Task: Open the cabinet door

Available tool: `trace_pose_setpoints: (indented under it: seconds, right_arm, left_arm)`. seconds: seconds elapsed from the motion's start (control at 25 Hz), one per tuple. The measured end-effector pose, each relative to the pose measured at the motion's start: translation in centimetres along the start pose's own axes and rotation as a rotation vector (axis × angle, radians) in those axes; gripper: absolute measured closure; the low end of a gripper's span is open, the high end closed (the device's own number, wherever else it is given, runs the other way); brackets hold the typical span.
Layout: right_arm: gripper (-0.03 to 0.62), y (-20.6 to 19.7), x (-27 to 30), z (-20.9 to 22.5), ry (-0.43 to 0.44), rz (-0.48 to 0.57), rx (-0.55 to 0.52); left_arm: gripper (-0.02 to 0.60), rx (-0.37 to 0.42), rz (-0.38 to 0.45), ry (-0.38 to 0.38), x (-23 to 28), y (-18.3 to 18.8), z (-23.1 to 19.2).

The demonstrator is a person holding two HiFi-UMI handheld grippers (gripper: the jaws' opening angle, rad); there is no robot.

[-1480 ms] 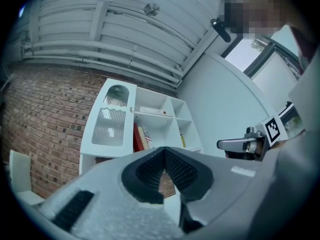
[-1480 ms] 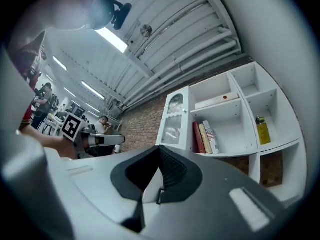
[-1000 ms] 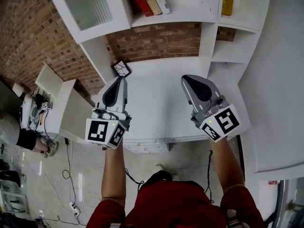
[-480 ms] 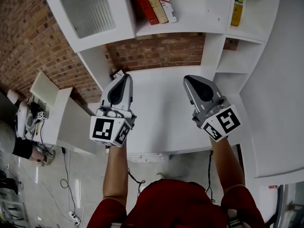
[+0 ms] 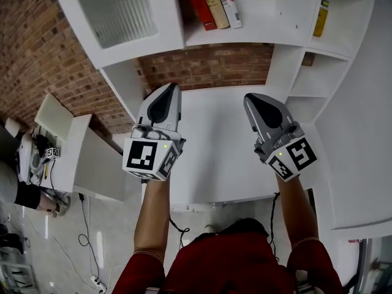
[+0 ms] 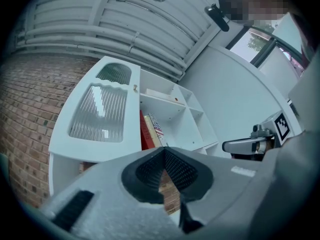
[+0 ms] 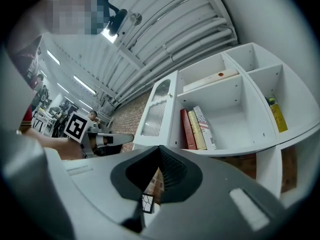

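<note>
**Cabinet door shut; both tongs closed and empty, short of the shelf unit**

The cabinet door (image 5: 119,14) occupies the left column of a white shelf unit (image 5: 269,17) that stands against a brick wall (image 5: 37,60). The door is a tall white frame with a ribbed glass pane. Its long axis runs vertically, and its face points out into the room, toward the person. It appears to lie flush with the front of the unit. Its right edge sits just beside the open compartment that holds three upright books (image 5: 214,2). A yellow item (image 5: 320,20) stands in a compartment further right.

The left tongs (image 5: 173,89) are pressed together at the tips, with nothing between them. The right tongs (image 5: 252,98) are likewise pressed together and empty. Both are held side by side above the white desk (image 5: 214,152), well apart from each other. Both point toward the shelf unit and are tilted slightly upward. Neither touches the door.

In the left gripper view, the door (image 6: 97,116) fills the area above the closed tips (image 6: 164,153). In the right gripper view, the door (image 7: 155,115) lies up and left of the closed tips (image 7: 159,151). A small square marker card (image 7: 147,203) shows below them.
</note>
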State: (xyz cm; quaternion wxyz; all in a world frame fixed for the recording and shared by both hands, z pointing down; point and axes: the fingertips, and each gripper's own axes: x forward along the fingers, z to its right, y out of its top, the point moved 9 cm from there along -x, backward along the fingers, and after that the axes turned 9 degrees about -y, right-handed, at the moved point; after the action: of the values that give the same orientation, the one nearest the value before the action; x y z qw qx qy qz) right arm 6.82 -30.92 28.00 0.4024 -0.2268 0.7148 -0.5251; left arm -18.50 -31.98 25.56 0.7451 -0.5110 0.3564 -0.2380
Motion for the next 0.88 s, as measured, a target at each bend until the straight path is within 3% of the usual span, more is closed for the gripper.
trace_pose_setpoints:
  seconds: [0.32,0.72,0.88]
  right_arm:
    - [0.583,-0.9,2.3,2.7,0.084,0.025,0.020]
    - [0.583,-0.7,4.8,7.8,0.204,0.082,0.036]
    - [0.582,-0.7,5.7,9.6,0.254,0.109,0.048]
  left_arm:
    - [0.581,0.009,-0.025,0.074,3.5,-0.5,-0.7]
    - [0.581,0.044,-0.075,0.260,9.0,-0.2,-2.1]
    - [0.543,0.061,-0.087,0.352,10.8,0.0,-2.6]
